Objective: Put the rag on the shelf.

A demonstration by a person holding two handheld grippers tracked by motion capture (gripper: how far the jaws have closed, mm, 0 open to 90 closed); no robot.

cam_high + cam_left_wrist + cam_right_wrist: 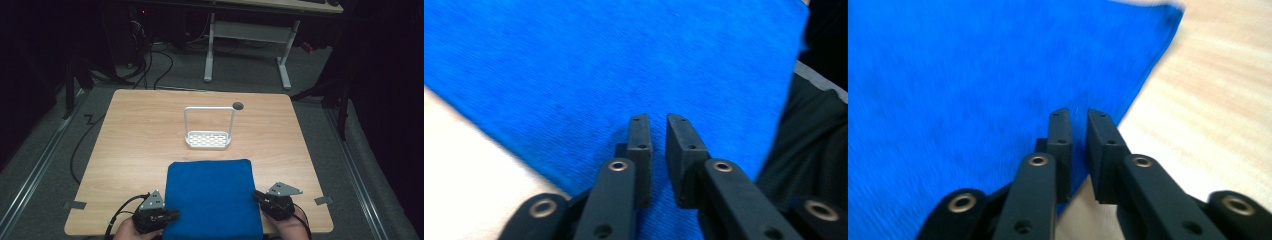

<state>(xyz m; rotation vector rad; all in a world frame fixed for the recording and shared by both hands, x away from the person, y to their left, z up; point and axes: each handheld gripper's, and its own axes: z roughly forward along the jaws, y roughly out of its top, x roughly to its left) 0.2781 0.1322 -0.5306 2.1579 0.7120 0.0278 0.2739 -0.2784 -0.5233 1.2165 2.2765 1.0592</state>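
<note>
I hold one gripper at each near corner of the blue cloth (212, 197), which lies flat on the near half of the counter (130, 145), its near edge at the counter's front edge; my left gripper (172, 215) is at the left near corner and my right gripper (257, 196) at the right near corner. In the left gripper view my fingers (640, 150) stand a little apart, a narrow gap between them, and nothing is pinched; the cloth is under them, not between. In the right gripper view it is the same; the fingers (1060, 145) are slightly parted above the cloth's edge, holding nothing. Farther on the counter stands a white rack (208, 139), well apart from the cloth. I judge the step in hand is to take both corners; to do it well, I should lower each pair of fingers so one goes under the edge, close at the same time, and lift evenly, so the cloth does not wrinkle.
</note>
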